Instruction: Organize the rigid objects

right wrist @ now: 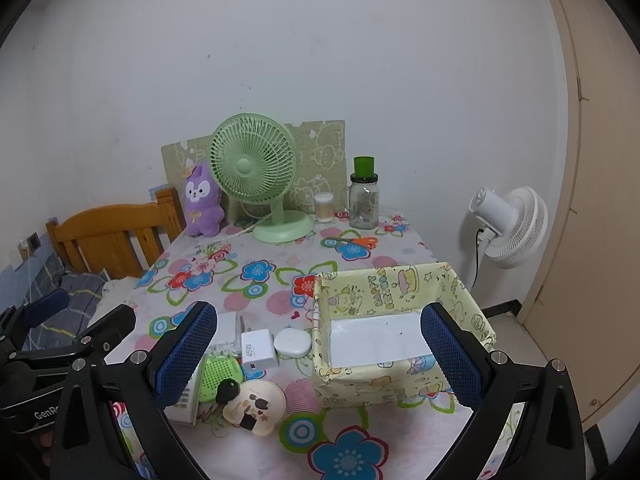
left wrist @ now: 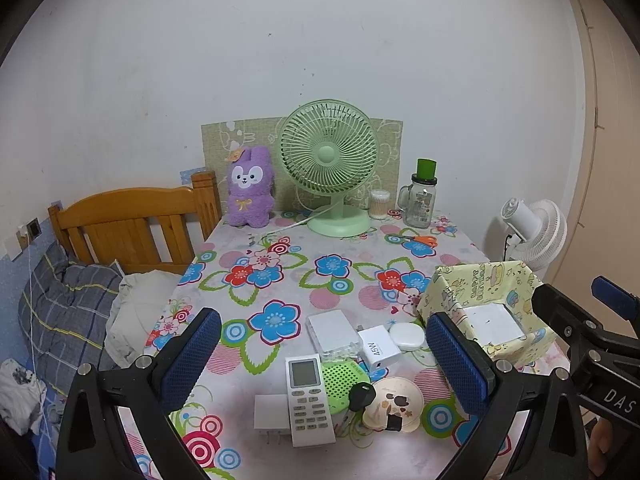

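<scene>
A cluster of small rigid things lies on the flowered tablecloth: a white remote [left wrist: 308, 398], a white 45W charger [left wrist: 379, 347], a round white case [left wrist: 407, 335], a clear flat box [left wrist: 333, 334], a green mesh disc [left wrist: 343, 380], a black key [left wrist: 361, 396] and a cream round plate [left wrist: 400, 402]. A yellow patterned box [right wrist: 400, 320] with a white bottom stands to their right. My left gripper [left wrist: 324, 364] hangs open above the cluster, holding nothing. My right gripper [right wrist: 318, 354] is open between the cluster and the box, with its right finger over the box.
At the back of the table [left wrist: 280, 264] stand a green fan [left wrist: 330, 164], a purple plush [left wrist: 250, 188], a cotton swab jar [left wrist: 379, 203], a glass jar [left wrist: 420, 196] and orange scissors [left wrist: 420, 239]. A wooden bed [left wrist: 132, 224] lies left, a white floor fan [right wrist: 508, 224] right.
</scene>
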The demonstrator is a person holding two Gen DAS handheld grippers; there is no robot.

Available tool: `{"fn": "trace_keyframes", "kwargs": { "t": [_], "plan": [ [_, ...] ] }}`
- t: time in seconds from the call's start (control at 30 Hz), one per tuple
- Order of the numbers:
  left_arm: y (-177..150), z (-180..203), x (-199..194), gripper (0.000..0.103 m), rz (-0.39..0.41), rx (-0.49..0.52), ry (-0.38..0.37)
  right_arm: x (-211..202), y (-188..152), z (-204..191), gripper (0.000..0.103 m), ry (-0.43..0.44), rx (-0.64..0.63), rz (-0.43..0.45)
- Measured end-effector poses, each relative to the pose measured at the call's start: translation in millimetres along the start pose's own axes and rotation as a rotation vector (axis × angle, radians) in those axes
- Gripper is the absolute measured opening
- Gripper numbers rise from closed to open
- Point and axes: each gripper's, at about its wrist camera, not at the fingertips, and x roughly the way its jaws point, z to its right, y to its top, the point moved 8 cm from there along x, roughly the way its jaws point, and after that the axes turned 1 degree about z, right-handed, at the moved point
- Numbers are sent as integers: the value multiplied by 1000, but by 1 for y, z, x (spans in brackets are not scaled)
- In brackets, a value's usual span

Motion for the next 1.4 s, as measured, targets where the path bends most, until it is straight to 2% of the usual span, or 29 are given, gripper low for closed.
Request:
{"fn": "trace_keyframes", "kwargs": {
  "t": [1.4],
  "plan": [
    [-1, 5, 2, 103, -2, 20, -8, 3, -2, 9, 103, -21, 18, -3]
  ]
}}
